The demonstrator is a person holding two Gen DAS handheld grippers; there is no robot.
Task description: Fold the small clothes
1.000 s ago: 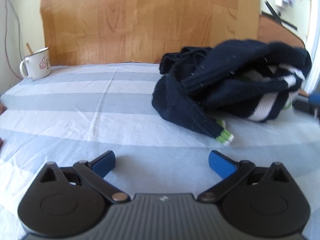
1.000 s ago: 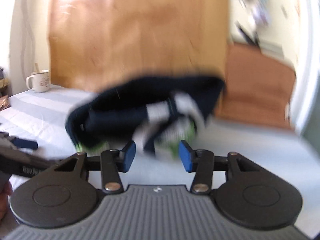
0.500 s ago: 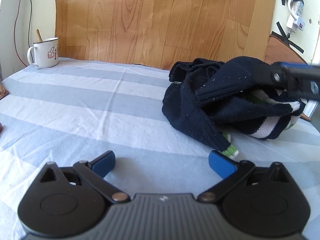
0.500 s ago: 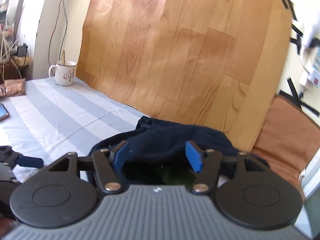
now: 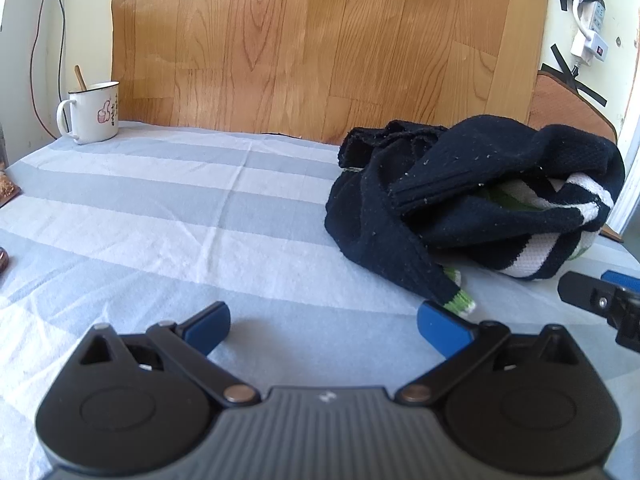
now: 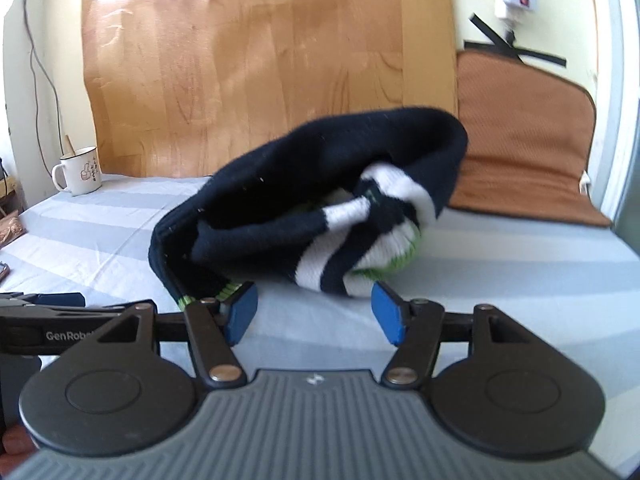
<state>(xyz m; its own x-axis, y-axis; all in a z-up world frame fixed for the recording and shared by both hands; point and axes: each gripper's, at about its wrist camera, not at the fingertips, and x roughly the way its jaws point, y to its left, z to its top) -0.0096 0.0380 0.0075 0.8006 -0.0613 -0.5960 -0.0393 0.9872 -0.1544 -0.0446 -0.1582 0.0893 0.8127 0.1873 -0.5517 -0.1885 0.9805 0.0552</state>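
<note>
Lying crumpled just beyond both grippers: navy sweater (image 6: pixel 304 200), untouched. Left gripper (image 5: pixel 324 320) gaping empty; right gripper (image 6: pixel 314 308) having just been spreading, nothing between.

right tongs (image 5: pixel 600 300) cut off at frame edge, sweater's (image 6: pixel 320 208) inner folds hidden, mug (image 5: pixel 94 112) print unreadable

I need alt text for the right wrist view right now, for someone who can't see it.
A crumpled navy sweater with white and green stripes lies on a blue-and-white striped cloth, just beyond the open, empty right gripper. A white mug stands far left before a wooden panel; the left gripper shows at the left edge.
</note>
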